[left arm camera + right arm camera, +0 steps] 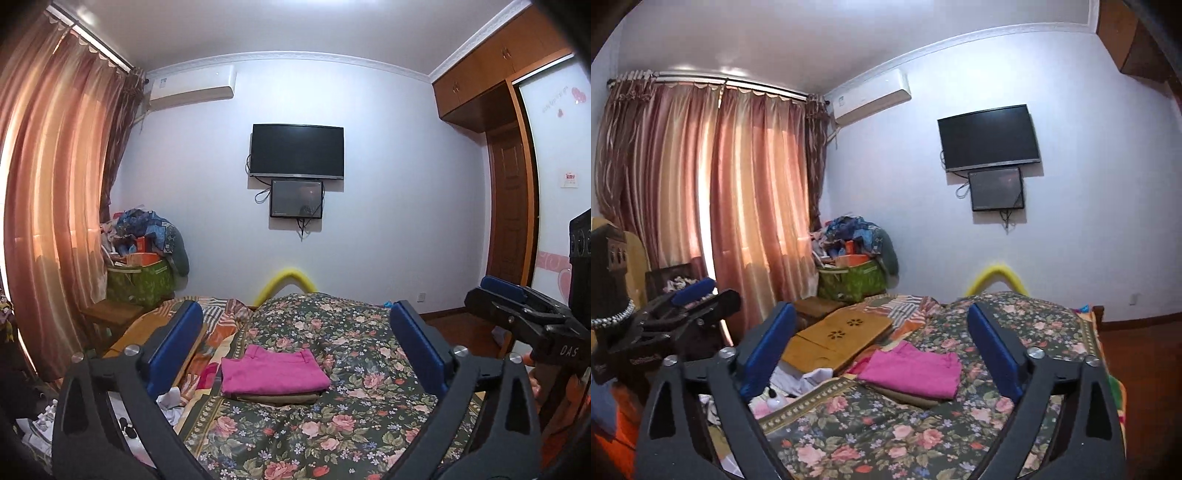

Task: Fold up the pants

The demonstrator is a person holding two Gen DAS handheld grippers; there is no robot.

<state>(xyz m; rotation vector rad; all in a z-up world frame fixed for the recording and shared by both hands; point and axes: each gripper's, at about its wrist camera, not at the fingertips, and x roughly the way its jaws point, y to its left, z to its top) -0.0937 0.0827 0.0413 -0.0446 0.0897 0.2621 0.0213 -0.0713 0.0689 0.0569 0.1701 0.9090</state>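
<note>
Pink pants point(273, 373) lie folded into a neat rectangle on top of a folded olive-brown garment point(277, 398) on the floral bed cover point(351, 424). They also show in the right wrist view point(912, 371). My left gripper point(295, 350) is open and empty, held above the bed, with the pile seen between its blue pads. My right gripper point(882, 350) is open and empty too, held back from the pile. The right gripper also shows at the right edge of the left wrist view point(524, 306), and the left gripper at the left of the right wrist view point(687, 302).
A wooden lap tray point(834, 339) and loose clothes point(798, 380) lie on the bed's left side. A green bag with piled items point(853, 266) stands by the curtain point(701, 184). A TV point(297, 151) hangs on the far wall. A wardrobe point(509, 110) is at the right.
</note>
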